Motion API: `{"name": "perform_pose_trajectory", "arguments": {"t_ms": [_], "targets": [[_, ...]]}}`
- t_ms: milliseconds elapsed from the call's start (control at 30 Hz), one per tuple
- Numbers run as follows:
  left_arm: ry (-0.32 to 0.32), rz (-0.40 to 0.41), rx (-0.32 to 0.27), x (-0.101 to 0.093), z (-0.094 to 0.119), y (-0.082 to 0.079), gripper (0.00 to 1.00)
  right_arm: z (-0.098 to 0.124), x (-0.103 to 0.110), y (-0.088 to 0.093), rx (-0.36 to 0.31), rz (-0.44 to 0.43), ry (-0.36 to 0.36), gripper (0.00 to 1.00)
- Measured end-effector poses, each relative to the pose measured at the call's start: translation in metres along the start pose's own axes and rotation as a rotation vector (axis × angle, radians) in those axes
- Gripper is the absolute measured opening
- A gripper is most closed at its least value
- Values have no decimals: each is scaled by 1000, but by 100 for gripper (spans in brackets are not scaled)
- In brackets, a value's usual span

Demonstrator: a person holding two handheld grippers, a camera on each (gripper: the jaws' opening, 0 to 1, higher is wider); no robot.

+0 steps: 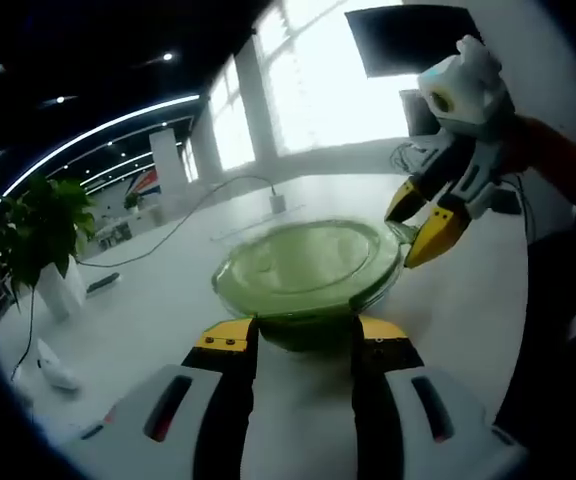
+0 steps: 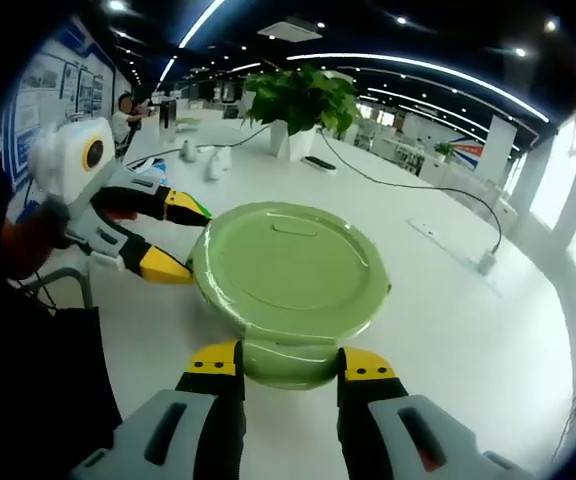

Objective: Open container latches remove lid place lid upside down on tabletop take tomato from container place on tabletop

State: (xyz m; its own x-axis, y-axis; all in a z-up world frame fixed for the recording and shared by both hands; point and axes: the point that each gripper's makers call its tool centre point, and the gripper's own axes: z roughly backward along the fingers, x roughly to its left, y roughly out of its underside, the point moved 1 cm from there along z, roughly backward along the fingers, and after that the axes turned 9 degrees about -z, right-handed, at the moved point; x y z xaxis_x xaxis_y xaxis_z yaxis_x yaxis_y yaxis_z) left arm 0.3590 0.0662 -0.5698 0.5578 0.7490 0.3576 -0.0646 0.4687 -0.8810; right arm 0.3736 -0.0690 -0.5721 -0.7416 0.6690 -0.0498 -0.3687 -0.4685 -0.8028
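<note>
One green lidded container (image 2: 288, 285) sits centre frame on the white table (image 2: 468, 330). I have two tongs on it: left tongs (image 1: 306, 335) and right tongs (image 2: 286, 362), each spread open astride opposite latches. Risk, I judge: uneven pull tips the container.
</note>
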Motion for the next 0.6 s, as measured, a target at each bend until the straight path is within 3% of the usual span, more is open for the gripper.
{"name": "perform_pose_trajectory", "arguments": {"t_ms": [100, 267, 333, 367, 533, 600], "targets": [[89, -16, -16, 5, 1, 2, 28, 5, 12, 2, -27, -40, 6, 31], [167, -40, -19, 17, 3, 7, 29, 11, 35, 4, -76, -90, -18, 30], [201, -109, -13, 19, 3, 11, 29, 13, 45, 5, -83, -56, -53, 29], [206, -104, -8, 21, 3, 13, 29, 15, 49, 5, -88, -11, -71, 28], [269, -48, -7, 30, 0, 23, 22, 16, 67, 2, -102, -11, -167, 24], [284, -58, -23, 35, -1, 23, 21, 15, 69, 0, -97, -15, -174, 22]]}}
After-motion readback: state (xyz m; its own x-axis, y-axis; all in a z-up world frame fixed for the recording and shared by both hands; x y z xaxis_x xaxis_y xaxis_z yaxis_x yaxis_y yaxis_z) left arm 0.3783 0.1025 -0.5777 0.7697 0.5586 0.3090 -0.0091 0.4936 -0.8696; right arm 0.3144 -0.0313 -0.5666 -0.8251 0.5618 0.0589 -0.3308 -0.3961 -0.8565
